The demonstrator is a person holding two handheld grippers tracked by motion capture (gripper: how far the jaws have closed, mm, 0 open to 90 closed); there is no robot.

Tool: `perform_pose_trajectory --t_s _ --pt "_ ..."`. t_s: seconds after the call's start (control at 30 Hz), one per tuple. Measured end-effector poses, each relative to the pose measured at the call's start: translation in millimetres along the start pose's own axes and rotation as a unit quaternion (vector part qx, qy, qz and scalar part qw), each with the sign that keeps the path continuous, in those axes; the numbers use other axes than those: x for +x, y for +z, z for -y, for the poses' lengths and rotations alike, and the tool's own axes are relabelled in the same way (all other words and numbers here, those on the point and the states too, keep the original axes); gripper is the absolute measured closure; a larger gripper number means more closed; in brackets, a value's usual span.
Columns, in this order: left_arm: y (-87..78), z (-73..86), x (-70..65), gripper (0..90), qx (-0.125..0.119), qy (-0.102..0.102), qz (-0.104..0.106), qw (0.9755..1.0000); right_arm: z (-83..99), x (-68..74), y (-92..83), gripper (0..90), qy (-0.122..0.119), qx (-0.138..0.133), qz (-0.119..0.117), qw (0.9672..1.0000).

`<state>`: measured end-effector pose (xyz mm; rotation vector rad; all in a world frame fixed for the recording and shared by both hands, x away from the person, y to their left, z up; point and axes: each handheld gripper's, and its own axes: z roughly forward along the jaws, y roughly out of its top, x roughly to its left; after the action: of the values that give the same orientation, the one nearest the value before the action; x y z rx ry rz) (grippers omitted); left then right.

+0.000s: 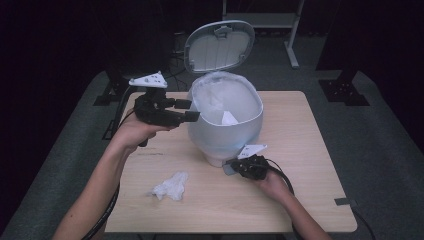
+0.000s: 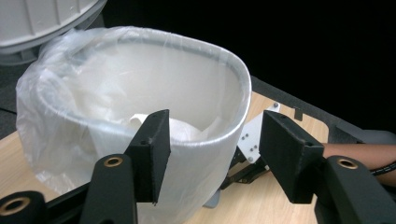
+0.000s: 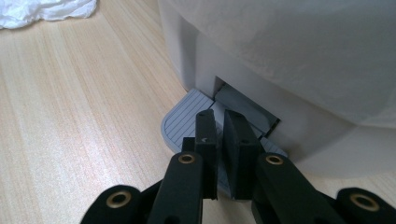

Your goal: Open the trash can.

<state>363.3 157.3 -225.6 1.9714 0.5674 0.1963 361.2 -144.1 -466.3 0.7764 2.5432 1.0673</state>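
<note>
A white pedal bin [image 1: 225,125] stands mid-table with its lid [image 1: 219,46] raised, lined with a clear plastic bag [image 2: 56,116]. Crumpled white paper [image 2: 184,130] lies inside it. My left gripper [image 1: 192,110] hovers at the bin's left rim, open and holding nothing [image 2: 215,126]. My right gripper [image 1: 235,165] is low at the bin's front base. Its jaws are shut, and their tips [image 3: 222,116] rest on the grey foot pedal [image 3: 184,119]. A crumpled tissue [image 1: 171,186] lies on the table in front of the bin, to its left.
The light wooden table [image 1: 310,150] stands on grey carpet, with dark stands and a white frame behind it. A small grey tab [image 1: 345,202] sits near the table's right front corner. Cables trail from both grippers off the near edge.
</note>
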Motion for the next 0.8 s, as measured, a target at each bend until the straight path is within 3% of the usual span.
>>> perform_pose_trajectory --t_s 0.8 --pt "-15.4 42.4 5.2 37.0 0.002 -0.013 -0.016 0.9998 0.1 -0.4 0.1 83.9 0.0 -0.001 -0.002 1.0"
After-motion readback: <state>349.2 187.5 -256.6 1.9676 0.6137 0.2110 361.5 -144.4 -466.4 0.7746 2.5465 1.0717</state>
